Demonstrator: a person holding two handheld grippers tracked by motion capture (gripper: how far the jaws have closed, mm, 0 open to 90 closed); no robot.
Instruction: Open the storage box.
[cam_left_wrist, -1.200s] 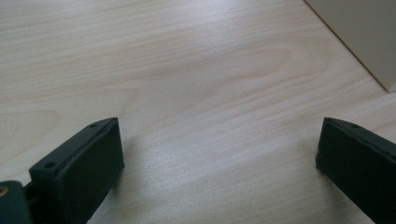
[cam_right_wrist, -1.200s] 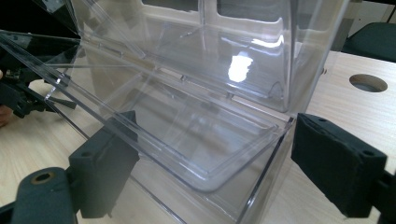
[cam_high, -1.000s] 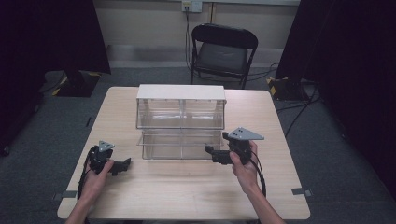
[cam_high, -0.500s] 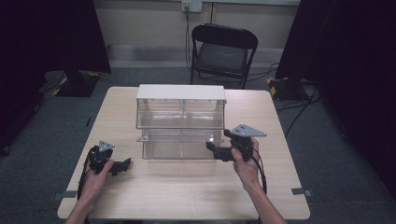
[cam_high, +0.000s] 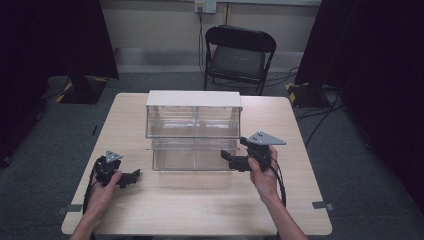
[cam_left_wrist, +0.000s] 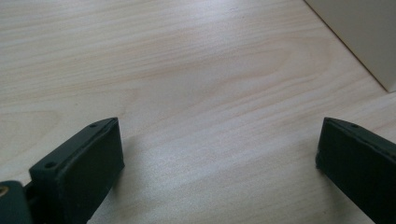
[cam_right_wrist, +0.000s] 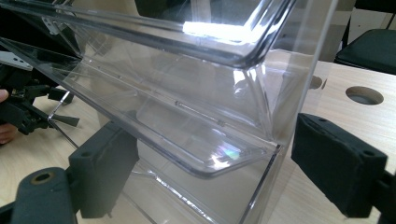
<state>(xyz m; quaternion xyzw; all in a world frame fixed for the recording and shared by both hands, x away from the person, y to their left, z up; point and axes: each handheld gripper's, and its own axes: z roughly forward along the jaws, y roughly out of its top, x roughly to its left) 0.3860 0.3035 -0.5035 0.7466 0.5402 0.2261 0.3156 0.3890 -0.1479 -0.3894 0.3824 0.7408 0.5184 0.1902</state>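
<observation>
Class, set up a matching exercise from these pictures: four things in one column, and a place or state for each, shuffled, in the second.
Things:
1. left gripper
2. right gripper
3. clear drawer unit
4. folding chair

Places or states:
A. on the floor beyond the table
B. open, over bare tabletop
C. mid-table, white top
D. open, at a clear drawer's corner

Pairs: 1-B, 2-D, 3-C, 4-A

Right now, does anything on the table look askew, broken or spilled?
Nothing stands out. The clear plastic drawer cabinet with a white top sits square on the pale wooden table; the open right tool is at its lower drawer's corner.
</observation>
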